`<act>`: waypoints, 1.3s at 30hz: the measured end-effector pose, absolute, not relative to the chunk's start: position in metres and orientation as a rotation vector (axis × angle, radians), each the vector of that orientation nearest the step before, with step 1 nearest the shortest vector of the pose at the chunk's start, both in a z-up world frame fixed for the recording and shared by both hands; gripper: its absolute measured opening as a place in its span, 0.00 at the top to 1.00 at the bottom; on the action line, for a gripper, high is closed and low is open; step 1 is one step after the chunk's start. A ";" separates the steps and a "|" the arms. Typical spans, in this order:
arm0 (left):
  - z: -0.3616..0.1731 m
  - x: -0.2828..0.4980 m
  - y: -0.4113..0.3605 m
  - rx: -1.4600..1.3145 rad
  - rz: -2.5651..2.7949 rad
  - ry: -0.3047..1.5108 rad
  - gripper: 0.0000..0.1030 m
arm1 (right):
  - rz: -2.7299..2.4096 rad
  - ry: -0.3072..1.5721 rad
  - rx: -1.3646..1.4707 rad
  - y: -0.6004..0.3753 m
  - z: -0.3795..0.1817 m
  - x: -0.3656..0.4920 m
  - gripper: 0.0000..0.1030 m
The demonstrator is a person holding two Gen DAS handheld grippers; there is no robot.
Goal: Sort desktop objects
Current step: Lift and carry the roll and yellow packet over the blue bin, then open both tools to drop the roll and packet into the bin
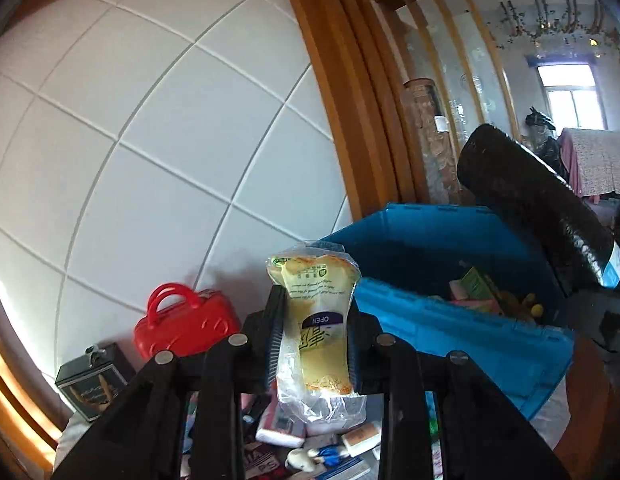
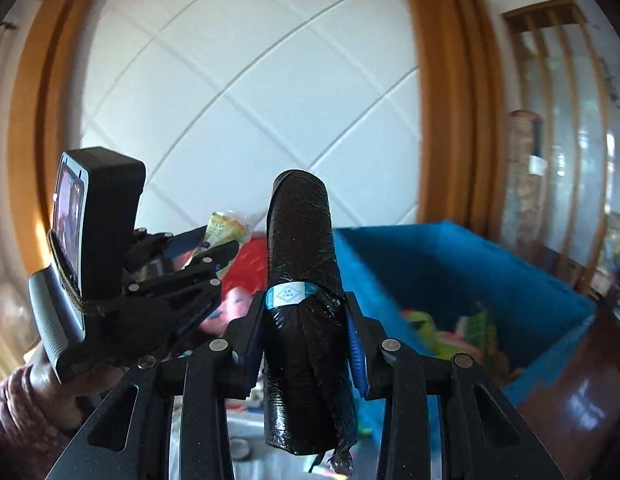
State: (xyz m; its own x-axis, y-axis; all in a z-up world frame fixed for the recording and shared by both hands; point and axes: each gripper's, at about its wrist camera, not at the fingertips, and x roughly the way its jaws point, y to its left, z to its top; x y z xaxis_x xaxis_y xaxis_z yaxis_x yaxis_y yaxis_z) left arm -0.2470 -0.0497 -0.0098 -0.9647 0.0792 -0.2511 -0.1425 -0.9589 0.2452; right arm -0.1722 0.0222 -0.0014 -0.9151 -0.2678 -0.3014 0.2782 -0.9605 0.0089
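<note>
White wall panels cut by diagonal grooves fill the background, framed by orange-brown wood trim, with a bright window (image 1: 571, 100) far off at 2 o'clock in the left wrist view.

Seen from the left wrist, the left hand-held gripper (image 1: 313, 334) is clamped on a clear snack packet (image 1: 315, 320) with yellow contents and a purple "OPEN" strip, held upright above the desk clutter. At 9 o'clock from it, a red toy handbag (image 1: 182, 320) sits against the wall, and a dark box (image 1: 92, 384) stands just beside the bag, nearer the camera. A blue plastic bin (image 1: 449, 332) sits at 3 o'clock from the packet, with green, pink and yellow items inside. Small boxes and a little figure lie on the desk (image 1: 70, 432) below the fingers.

From the right wrist, the right hand-held gripper (image 2: 306, 334) is clenched around a black roll (image 2: 302, 280) of bags with a blue and white paper band, standing upright between the 2 fingers. The same blue bin is at 3 o'clock, with the roll held near its left wall. At 9 o'clock the left gripper appears with its packet, a hand (image 2: 46, 380) in a patterned sleeve holding it.
</note>
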 end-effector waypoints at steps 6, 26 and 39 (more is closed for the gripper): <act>0.013 -0.287 0.036 -0.332 2.930 0.435 0.74 | -2.966 -0.011 0.427 0.098 0.030 -0.195 0.66; 0.034 -0.410 0.153 -0.417 3.057 0.526 0.00 | -3.027 -0.140 0.680 0.258 0.032 -0.361 0.25; 0.024 -0.395 0.158 -0.393 3.086 0.489 0.00 | -3.008 -0.193 0.538 0.277 0.030 -0.338 0.20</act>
State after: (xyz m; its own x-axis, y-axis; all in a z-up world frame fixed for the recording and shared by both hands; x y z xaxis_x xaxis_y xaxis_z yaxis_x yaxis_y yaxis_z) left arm -0.3948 0.1577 0.0237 -0.9688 -0.0462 -0.2434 -0.0312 -0.9518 0.3050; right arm -0.3381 0.2765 0.0303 -0.9352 -0.1004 -0.3397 0.0563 -0.9889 0.1374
